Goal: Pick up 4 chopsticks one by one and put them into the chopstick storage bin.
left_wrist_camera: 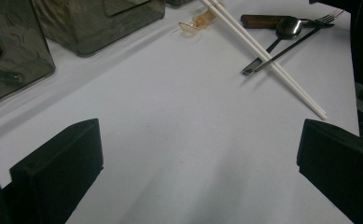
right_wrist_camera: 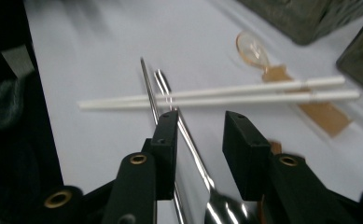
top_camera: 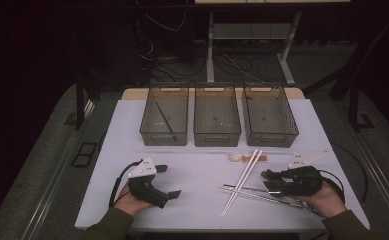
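The right gripper (right_wrist_camera: 200, 140), jaws spread, straddled the spoon (right_wrist_camera: 188, 140), seemingly untouched; the left gripper (left_wrist_camera: 198, 163) gaped over bare table (left_wrist_camera: 179, 121).

left tool (top_camera: 169, 181): black, grey plate, cable | sleeves (top_camera: 109, 225): olive

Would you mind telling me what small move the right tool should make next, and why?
Probably lower the right tool a little and close it on the metal spoon. Its jaws are open and straddle the spoon's handle, which lies on the table across the white chopsticks. The left tool is open over bare table, so the right one seems the one at work.
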A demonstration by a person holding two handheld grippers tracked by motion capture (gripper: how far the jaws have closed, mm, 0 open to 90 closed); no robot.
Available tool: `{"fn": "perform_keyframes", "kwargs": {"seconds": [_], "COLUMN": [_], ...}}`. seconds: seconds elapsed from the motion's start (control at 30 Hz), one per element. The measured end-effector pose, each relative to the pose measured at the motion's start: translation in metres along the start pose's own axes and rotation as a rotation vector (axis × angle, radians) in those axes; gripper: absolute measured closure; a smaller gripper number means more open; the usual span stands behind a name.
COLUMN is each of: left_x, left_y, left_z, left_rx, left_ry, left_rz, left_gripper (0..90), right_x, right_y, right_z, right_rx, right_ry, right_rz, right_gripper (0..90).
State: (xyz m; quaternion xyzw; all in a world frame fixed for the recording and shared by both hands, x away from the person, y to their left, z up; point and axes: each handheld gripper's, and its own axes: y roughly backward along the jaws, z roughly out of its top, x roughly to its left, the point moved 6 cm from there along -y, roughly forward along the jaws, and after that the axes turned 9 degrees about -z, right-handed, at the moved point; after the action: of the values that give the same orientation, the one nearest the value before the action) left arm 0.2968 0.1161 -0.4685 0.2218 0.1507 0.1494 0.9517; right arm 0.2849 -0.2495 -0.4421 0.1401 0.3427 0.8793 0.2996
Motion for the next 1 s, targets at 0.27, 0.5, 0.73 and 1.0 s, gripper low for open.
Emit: {"fn": "perform_keyframes", "kwargs": {"seconds": [0.27, 0.5, 0.73, 1.0], "left_x": [0.0, 0.0, -0.001, -0.001], "left_y": [0.0, -0.001, -0.001, -0.002], "left_z": [0.0, -0.001, -0.001, -0.001], "left_rx": [0.005, 0.01, 0.012, 0.013], "left_ry": [-0.004, -0.007, -0.007, -0.01], "left_rz": [-0.003, -0.003, -0.005, -0.006], "left_gripper": [0.0, 0.0, 0.0, 0.0], "right_x": [0.003, 0.004, 0.004, 0.005], "right_y": [-0.002, -0.005, -0.012, -0.014], "right_z": [-0.023, -0.032, -0.037, -0.038], "right_rx": [0.071, 0.11, 0.148, 0.149], "right_ry": [0.051, 0.091, 0.11, 0.115], "right_rz": [0.011, 0.027, 0.031, 0.041], "right_gripper": [75.7, 78.2, 78.1, 78.1]}}
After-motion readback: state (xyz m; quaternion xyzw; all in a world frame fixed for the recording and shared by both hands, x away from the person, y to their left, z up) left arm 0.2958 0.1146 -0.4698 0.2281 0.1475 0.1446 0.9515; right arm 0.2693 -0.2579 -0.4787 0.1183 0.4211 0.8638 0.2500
